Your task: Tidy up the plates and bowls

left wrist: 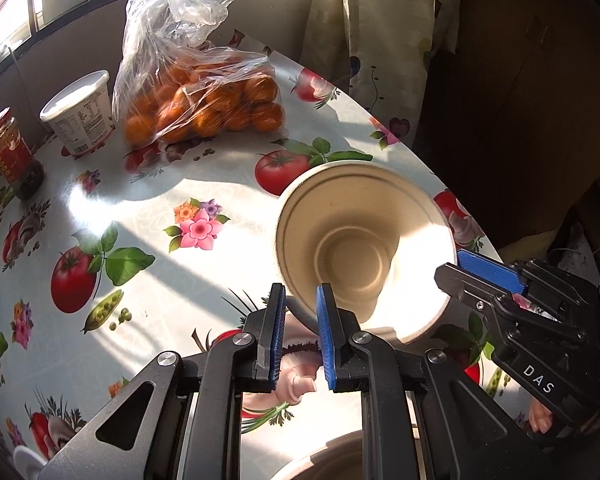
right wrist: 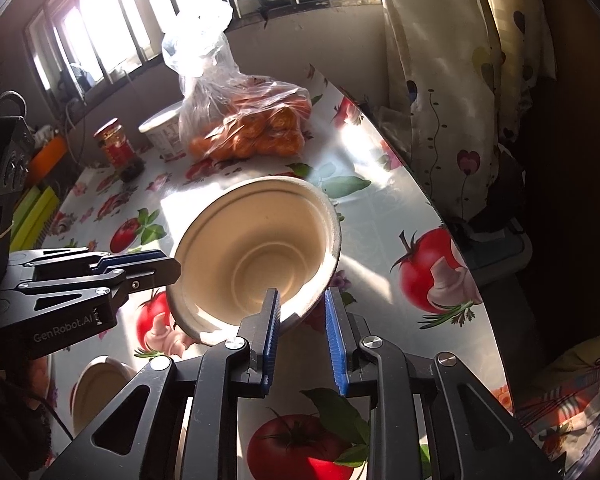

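A beige bowl is held tilted above the worktop, its opening turned toward both cameras, and both grippers meet it at the rim. In the left wrist view the left gripper sits at 6 o'clock; its blue-padded jaws straddle the bowl's near rim with one pad inside and one outside. The gap is narrow, but whether the pads actually press the rim cannot be told. The right gripper comes in from 4 o'clock in that view, its blue pad lying along the bowl's rim there.

In the right wrist view the same bowl fills the centre. The right gripper at 6 o'clock has its jaws parted around the lower rim, with daylight visible beside the right pad; a firm grip cannot be confirmed. The left gripper reaches in from 9 o'clock, its tip at the bowl's edge.

A second bowl of the same beige rests on the worktop at 8 o'clock in the right wrist view.

Toward 11 o'clock in the left wrist view stand a clear bag of oranges, a white tub and a red-labelled jar. A patterned curtain hangs at 2 o'clock in the right wrist view.
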Available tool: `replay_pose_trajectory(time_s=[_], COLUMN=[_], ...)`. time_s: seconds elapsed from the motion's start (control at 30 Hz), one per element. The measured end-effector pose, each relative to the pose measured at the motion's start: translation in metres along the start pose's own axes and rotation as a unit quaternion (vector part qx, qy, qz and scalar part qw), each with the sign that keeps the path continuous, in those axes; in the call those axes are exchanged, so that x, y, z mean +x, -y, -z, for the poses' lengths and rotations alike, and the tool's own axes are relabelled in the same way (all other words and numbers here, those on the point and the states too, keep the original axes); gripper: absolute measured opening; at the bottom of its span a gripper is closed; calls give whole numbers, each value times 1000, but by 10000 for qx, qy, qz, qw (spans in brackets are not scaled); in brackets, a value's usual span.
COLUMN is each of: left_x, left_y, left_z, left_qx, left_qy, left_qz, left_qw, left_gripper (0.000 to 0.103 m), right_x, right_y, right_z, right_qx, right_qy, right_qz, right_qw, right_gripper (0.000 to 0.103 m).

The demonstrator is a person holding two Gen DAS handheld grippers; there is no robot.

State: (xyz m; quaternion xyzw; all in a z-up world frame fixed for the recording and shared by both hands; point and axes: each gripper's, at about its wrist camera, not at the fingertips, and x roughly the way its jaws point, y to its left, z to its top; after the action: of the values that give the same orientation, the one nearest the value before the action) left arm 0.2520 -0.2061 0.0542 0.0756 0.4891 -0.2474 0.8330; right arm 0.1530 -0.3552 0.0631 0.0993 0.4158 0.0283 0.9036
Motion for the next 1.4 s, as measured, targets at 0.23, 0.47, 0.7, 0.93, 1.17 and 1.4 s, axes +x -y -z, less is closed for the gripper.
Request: replay_pose_trajectory(time_s=[0.23,0.47,0.7,0.93,1.17,1.4], left_x=[0,6,7,6,6,5], left_y=[-13,-20,-19,-11,-10,-15], left_z=[1,2,2,3,3,2], left_qx=[-290,-441,-428,-238,-176,-308], left_qy=[17,-132,-155,-78,-67,-94], left_qz=[-76,116,231,200,81,146], left_qw=[9995,9989,9987,9995,9998,9994], left_gripper=[17,17,17,17,12,11], right_x=[3,4,4,5,5,7], right_y=[1,0,1,0,0,1], right_z=[2,3,3,3,3,4], right_qx=[35,29,46,38,39,74], right_qy=[-38,-40,-53,-47,-45,-70], right_qz=[32,-11,-15,-40,-36,-43], right_qw=[10000,10000,10000,10000,10000,9999], right_gripper=[22,22,22,22,22,22])
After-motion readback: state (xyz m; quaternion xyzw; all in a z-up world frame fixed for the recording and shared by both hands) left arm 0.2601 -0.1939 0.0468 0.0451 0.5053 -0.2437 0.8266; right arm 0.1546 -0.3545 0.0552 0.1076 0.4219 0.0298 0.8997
